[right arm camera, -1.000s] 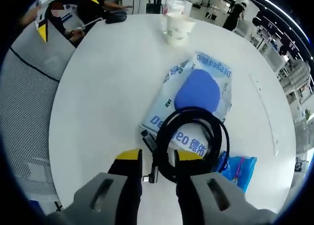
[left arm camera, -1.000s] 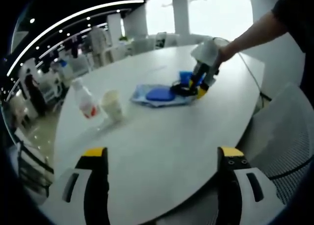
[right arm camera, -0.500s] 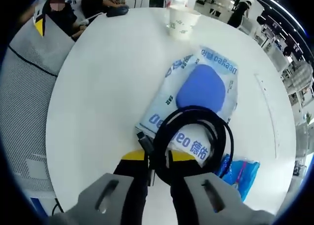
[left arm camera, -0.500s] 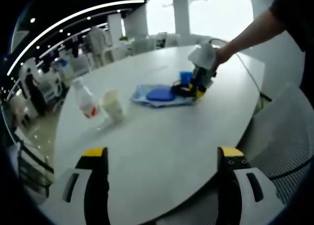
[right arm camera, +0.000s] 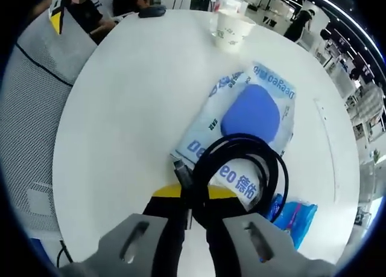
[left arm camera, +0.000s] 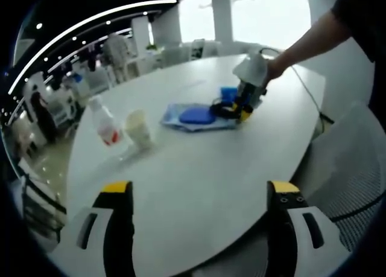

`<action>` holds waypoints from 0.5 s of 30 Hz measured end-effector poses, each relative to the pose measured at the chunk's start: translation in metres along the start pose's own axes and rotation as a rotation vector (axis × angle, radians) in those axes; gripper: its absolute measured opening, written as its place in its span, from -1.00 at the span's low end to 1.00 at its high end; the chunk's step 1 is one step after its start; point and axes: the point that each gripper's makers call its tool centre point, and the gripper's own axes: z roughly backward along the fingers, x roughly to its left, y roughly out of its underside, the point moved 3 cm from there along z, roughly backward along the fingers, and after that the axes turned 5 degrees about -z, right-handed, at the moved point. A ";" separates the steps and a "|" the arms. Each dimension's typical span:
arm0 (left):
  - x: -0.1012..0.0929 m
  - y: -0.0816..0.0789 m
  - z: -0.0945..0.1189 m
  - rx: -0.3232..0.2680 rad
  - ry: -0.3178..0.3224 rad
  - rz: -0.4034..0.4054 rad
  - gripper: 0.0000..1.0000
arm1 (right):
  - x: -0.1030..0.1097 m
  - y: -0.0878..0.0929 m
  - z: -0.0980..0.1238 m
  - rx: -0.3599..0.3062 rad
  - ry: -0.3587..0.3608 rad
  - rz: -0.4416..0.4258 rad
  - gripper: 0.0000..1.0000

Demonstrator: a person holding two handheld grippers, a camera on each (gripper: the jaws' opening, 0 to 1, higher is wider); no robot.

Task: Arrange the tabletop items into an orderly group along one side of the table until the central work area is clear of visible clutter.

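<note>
The surface [left arm camera: 199,168] was a white, rounded tabletop in a large open room with long ceiling light strips, bright windows at the far side, and a grey mesh chair [right arm camera: 36,102] drawn up at its edge. In the left gripper view, the left hand-held gripper [left arm camera: 199,195] hovered over bare tabletop with its yellow-tipped jaws spread wide, grasping nothing. Well ahead of it stood a plastic bottle [left arm camera: 104,123] with a red label, just beside a paper cup [left arm camera: 139,129]; farther on lay the flat pouch [left arm camera: 196,116], and there the right hand-held gripper [left arm camera: 244,108] came down from a person's hand. In the right gripper view, the right hand-held gripper [right arm camera: 194,195] had its jaws clenched on the near edge of a coiled black cable [right arm camera: 240,174] — the coil rested partly across the pouch [right arm camera: 241,117], a clear packet with a blue rounded pad inside. Blue print ran along the pouch's edges, seemingly reading "Deeyeo" upside down, with Chinese characters beside it. A smaller blue packet [right arm camera: 295,213] lay just beside the coil. The cup [right arm camera: 232,31] showed faint green markings, too small to read.
</note>
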 end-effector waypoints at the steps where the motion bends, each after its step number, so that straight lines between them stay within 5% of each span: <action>1: 0.000 0.000 0.000 0.000 0.000 0.000 0.76 | 0.000 0.000 0.000 0.003 0.004 0.005 -0.79; 15: 0.003 -0.002 0.001 -0.011 -0.007 0.007 0.76 | -0.003 -0.006 0.009 -0.005 0.072 0.053 -0.81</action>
